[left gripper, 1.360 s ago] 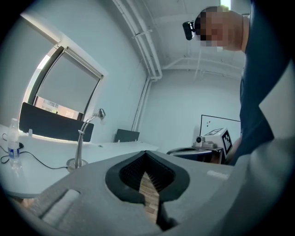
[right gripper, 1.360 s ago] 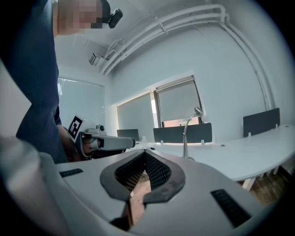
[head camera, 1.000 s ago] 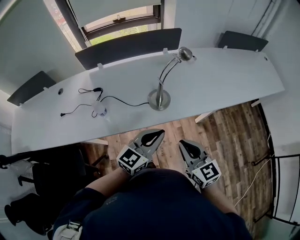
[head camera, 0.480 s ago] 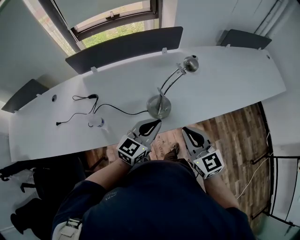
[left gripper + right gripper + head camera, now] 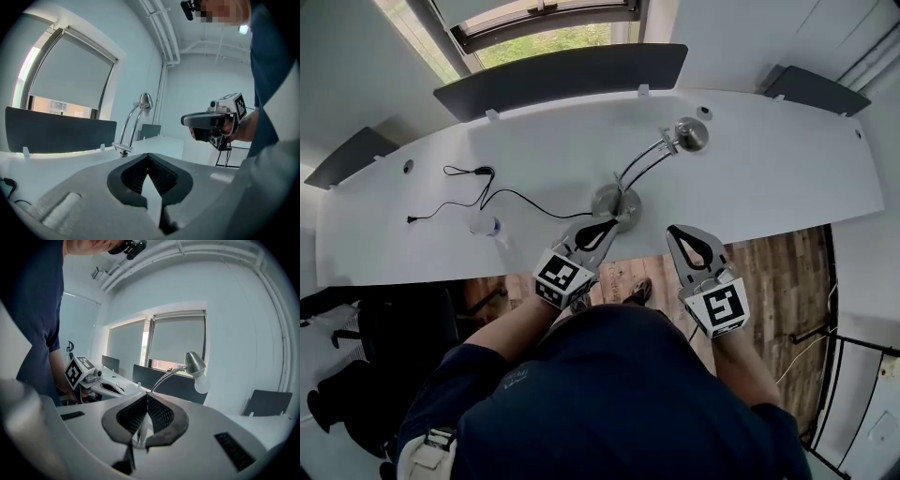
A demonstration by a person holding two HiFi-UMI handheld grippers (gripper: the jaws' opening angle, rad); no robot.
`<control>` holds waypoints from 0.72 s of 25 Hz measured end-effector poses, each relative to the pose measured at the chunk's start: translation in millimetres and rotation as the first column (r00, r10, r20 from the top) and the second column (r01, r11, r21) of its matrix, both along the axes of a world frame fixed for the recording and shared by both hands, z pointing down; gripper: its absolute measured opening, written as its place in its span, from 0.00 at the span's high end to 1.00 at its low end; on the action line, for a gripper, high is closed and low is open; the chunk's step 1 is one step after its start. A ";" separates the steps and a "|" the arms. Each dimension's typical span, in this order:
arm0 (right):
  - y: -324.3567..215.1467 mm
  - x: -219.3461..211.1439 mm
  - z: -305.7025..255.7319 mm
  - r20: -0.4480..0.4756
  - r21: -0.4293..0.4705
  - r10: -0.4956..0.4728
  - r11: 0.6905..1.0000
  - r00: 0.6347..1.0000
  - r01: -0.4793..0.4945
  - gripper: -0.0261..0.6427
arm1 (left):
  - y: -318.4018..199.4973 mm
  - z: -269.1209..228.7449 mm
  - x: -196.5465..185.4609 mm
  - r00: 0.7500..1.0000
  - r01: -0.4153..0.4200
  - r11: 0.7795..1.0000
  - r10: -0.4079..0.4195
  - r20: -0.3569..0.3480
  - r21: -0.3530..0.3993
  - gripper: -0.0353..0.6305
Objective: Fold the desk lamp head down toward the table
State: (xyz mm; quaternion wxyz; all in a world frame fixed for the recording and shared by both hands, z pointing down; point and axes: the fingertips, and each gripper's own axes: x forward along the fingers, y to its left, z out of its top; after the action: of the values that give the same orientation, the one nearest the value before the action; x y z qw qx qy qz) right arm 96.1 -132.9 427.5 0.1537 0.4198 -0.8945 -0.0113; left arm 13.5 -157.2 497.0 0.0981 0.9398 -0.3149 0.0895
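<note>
A silver desk lamp stands on the white table, with its round base near the front edge. Its curved neck rises to the right, up to the head. My left gripper is shut and empty, its tips just in front of the base. My right gripper is also shut and empty, at the table's front edge below the head. In the left gripper view the shut jaw tips point at the lamp neck. In the right gripper view the head and its white bulb show above the shut tips.
A black cable with a small whitish adapter lies on the table left of the lamp. Dark divider panels line the table's far edge under a window. Wooden floor shows below the front edge.
Both grippers have moved forward toward the table. The left one now reaches the lamp base and the right one the table's front edge. Both stay shut.
</note>
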 end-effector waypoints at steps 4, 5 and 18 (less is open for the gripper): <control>-17.0 4.3 -4.7 -0.077 0.029 0.002 1.000 0.997 0.001 0.95 | -14.9 12.2 -1.9 0.999 0.037 0.999 -0.036 0.015 -0.006 0.94; -21.5 6.2 -6.0 -0.111 0.035 0.007 0.999 0.994 -0.003 0.95 | -18.6 14.5 -1.6 0.999 0.043 0.999 -0.043 0.018 -0.007 0.94; -60.7 3.0 -19.4 -0.433 0.154 0.044 0.988 0.900 0.026 0.85 | -56.1 39.8 0.7 0.996 0.064 0.998 -0.064 0.060 0.007 0.84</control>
State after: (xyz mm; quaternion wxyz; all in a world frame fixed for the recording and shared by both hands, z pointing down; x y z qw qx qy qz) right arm 99.1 -193.6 408.1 0.3162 0.4217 -0.8318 -0.1741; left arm 14.2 -213.3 536.8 0.0892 0.9264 -0.3477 0.1139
